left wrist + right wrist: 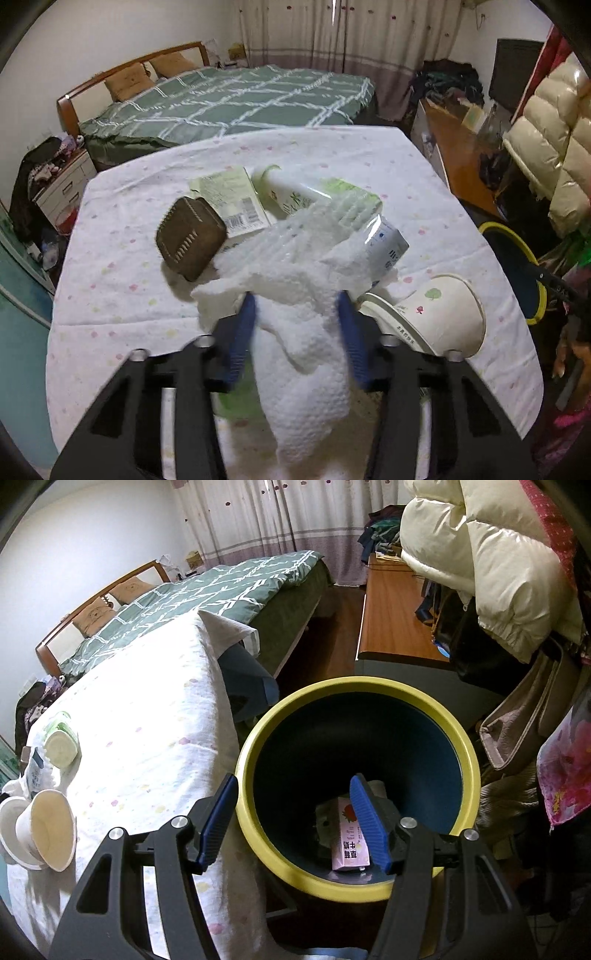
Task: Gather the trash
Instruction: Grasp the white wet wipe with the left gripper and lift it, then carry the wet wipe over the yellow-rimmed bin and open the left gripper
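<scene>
left wrist view looking steeply down past its hand-held gripper (297,302) at close litter on the worktop (122,266), right wrist view tilted down into the yellow-rimmed bin (255,834) just ahead of its hand-held gripper (293,786), both showing worktop, bin, paper cup (439,314), bed (229,99) beyond

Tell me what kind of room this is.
A bedroom, most likely in a home: a made bed with a green checked quilt and wooden headboard, long curtains behind it, and a bedside drawer unit piled with small things.
</scene>
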Demonstrator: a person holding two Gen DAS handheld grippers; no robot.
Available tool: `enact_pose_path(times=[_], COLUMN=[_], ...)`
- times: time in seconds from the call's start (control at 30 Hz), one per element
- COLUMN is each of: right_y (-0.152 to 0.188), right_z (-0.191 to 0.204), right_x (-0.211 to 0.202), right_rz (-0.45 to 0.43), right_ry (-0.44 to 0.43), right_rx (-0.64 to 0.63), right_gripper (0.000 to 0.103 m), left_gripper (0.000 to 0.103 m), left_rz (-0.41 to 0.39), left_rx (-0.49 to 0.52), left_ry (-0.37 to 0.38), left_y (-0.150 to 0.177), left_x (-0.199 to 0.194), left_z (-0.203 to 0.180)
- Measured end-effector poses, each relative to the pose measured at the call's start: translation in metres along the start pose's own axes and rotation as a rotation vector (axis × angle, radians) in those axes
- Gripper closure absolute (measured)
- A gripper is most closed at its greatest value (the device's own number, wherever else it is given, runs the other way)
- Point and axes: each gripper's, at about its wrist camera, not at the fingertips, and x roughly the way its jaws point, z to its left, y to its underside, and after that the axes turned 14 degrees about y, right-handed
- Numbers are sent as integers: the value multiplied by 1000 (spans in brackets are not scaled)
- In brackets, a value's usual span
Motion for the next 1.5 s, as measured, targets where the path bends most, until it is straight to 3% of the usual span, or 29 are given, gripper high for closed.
enact_pose_path(times=[0.07, 0.17, 0.57, 0.87, 1.2, 1.5], right_y=[1, 2, 8, 18, 29, 46], right_z=[1, 1, -18, -40, -78, -111], right_x=[-1, -3, -12, -15, -35, -43], right_rz=[0, 0, -13, -10, -44, -36], right_ry=[-5, -8, -26, -17, 37, 75], right_rx=[-3, -3, 43, 82, 129, 163], right_gripper=[43, 43, 43, 43, 43, 43], left_gripper=[86, 98, 99, 99, 99, 99], left_rz=[11, 0, -160, -222, -204, -109], left_rx=[14, 13, 136, 283, 405, 490], left_ry=[2, 2, -19, 77, 238, 355], left_y=[0, -5, -55, -96, -118, -113], left_x=[5, 6, -65, -97, -68, 4], left_z=[-4, -5, -43, -126, -233, -325])
